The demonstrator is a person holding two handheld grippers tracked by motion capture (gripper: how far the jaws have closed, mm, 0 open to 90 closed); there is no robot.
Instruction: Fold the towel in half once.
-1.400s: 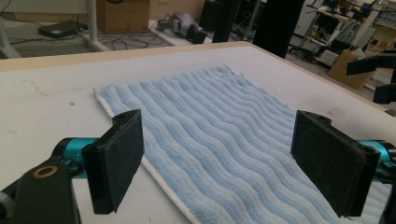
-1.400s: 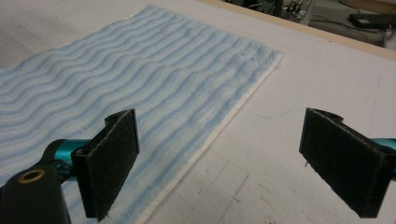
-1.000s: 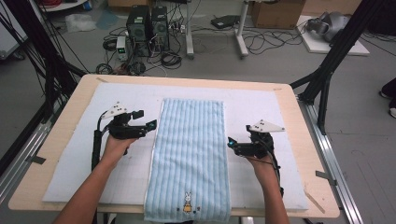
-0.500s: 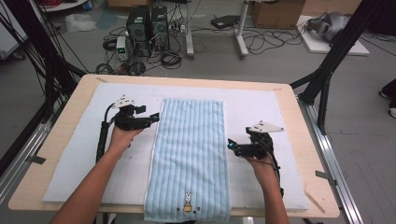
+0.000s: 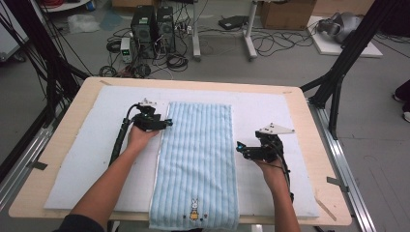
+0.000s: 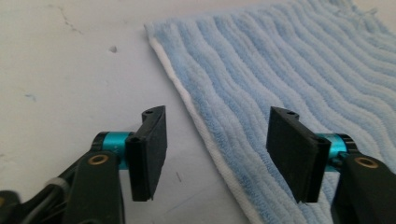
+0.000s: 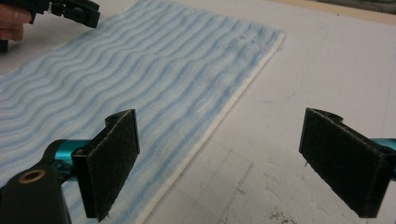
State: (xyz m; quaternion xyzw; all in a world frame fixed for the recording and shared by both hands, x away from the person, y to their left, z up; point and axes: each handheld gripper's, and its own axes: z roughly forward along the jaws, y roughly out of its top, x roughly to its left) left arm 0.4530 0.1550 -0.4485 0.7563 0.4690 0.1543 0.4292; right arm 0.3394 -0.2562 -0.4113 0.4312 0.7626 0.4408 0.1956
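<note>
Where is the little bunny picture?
In the high view, the bunny is on the blue towel's near end, at the table's front edge, between the person's two forearms and closer to the right gripper than the left.

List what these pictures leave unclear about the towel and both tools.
- Towel: near end runs past the table edge, cut off in the high view.
- Left tool: straddles the towel's white hem, jaws just been closing; contact unclear.
- Right tool: pad height above towel unclear.
</note>
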